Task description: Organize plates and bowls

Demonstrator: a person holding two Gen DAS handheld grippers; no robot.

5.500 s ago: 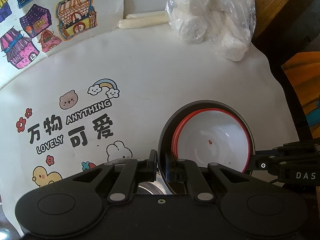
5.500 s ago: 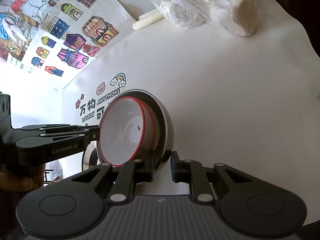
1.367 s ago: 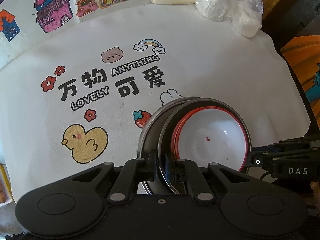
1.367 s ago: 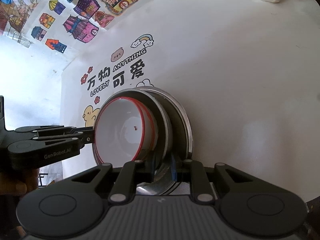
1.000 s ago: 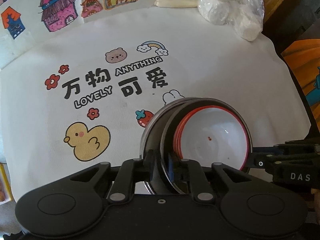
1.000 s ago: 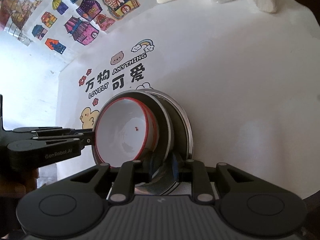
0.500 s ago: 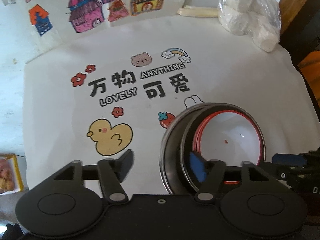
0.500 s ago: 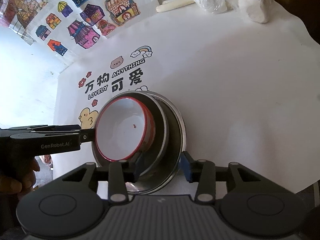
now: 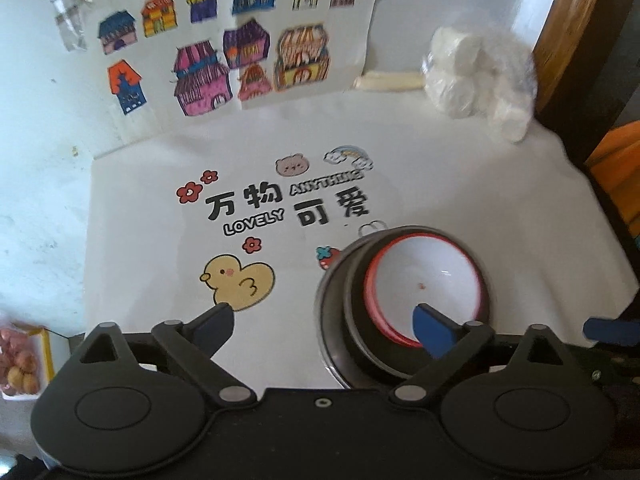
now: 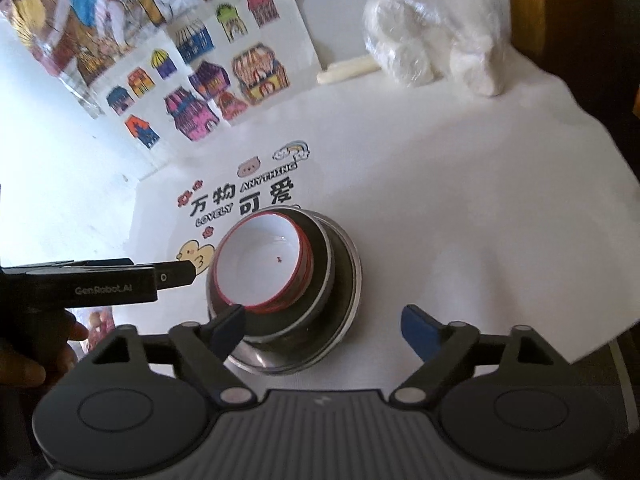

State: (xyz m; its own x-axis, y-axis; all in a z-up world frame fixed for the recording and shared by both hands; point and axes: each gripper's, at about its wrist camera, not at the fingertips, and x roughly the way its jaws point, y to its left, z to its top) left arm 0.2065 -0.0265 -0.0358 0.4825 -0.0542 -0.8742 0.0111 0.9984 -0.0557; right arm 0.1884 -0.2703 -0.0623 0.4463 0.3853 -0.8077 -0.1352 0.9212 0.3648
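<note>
Bowls [image 9: 420,280] sitting nested on the surface [image 9: 460,184], both the left tool [image 9: 324,326] and right tool [image 10: 320,328] just opening wide, empty, risking clipping a rim and tipping the stack.

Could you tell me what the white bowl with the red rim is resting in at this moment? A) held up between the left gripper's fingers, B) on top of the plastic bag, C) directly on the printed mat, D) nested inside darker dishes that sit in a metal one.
D: the white bowl sits inside a dark dish, itself within a metal dish on the mat, with no gripper pads touching it.
</note>
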